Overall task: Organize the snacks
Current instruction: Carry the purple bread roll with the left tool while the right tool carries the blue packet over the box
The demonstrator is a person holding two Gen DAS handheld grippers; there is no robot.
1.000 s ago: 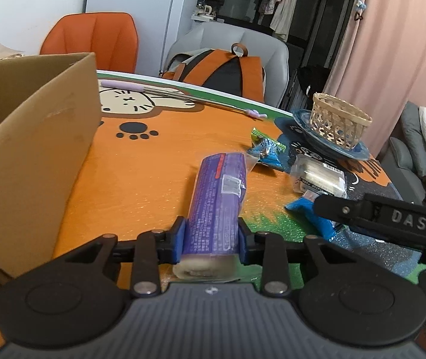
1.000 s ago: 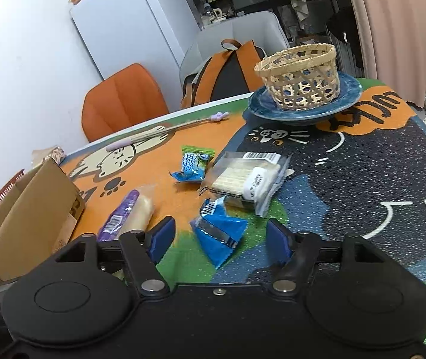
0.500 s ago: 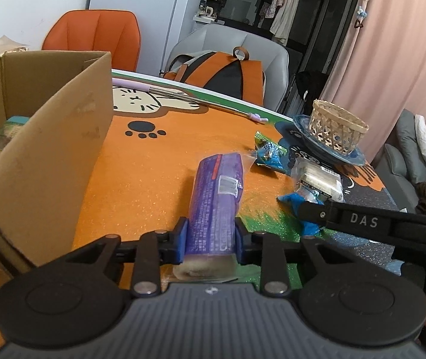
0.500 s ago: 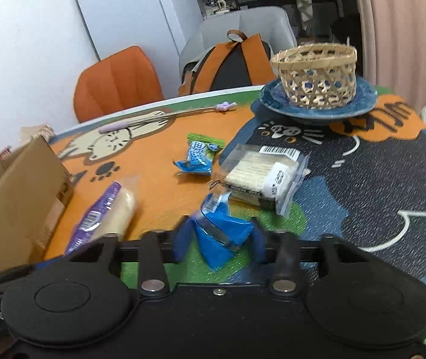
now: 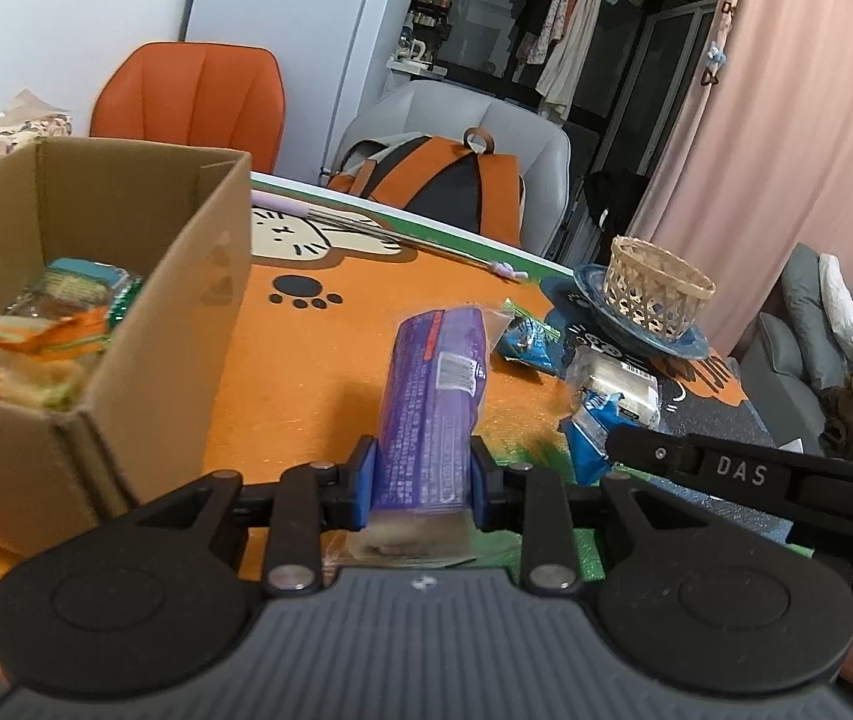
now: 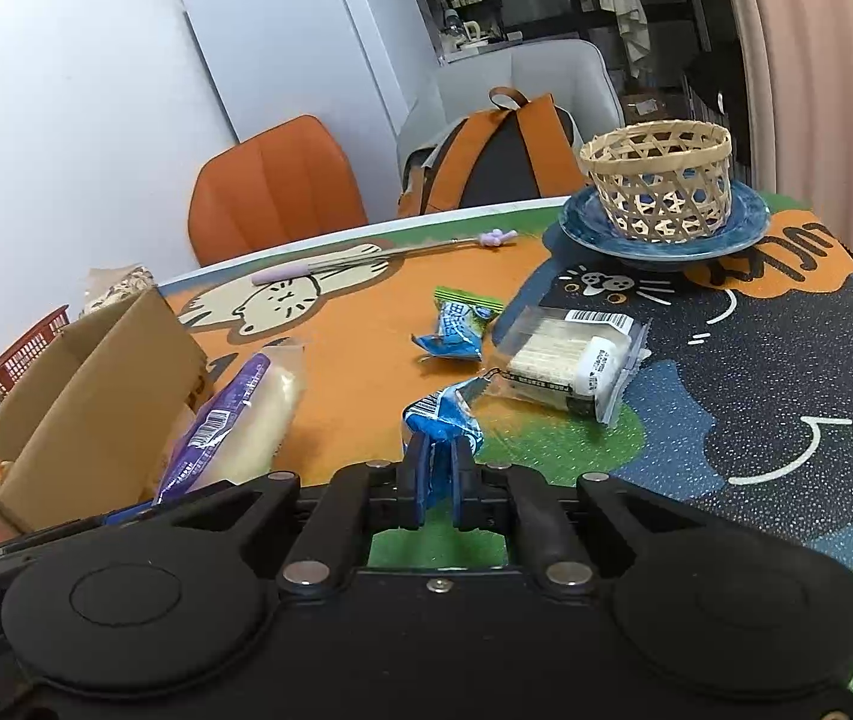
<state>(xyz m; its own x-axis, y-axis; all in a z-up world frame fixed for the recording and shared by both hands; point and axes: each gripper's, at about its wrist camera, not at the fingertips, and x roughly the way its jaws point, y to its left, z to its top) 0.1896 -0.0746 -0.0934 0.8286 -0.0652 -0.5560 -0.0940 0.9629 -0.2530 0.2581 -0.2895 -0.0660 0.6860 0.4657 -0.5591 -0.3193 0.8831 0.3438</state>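
Observation:
My left gripper (image 5: pixel 420 483) is shut on a long purple-wrapped bread roll (image 5: pixel 432 408) and holds it above the table, right of an open cardboard box (image 5: pixel 126 312) with several snacks inside. The roll also shows in the right wrist view (image 6: pixel 234 420), next to the box (image 6: pixel 84 396). My right gripper (image 6: pixel 438 480) is shut on a small blue snack packet (image 6: pixel 444 420), seen in the left wrist view too (image 5: pixel 588 444). A clear-wrapped sandwich cracker pack (image 6: pixel 570 360) and a blue-green candy packet (image 6: pixel 459 324) lie on the mat beyond.
A woven basket (image 6: pixel 657 186) stands on a blue plate (image 6: pixel 744 222) at the far right of the cat-print mat (image 6: pixel 756 372). A thin purple-handled stick (image 6: pixel 366 255) lies at the far edge. Chairs and a backpack (image 6: pixel 498 162) stand behind the table.
My left gripper has lifted the purple roll and moved toward the box, whose inside now shows. My right gripper has closed from wide open onto the blue packet.

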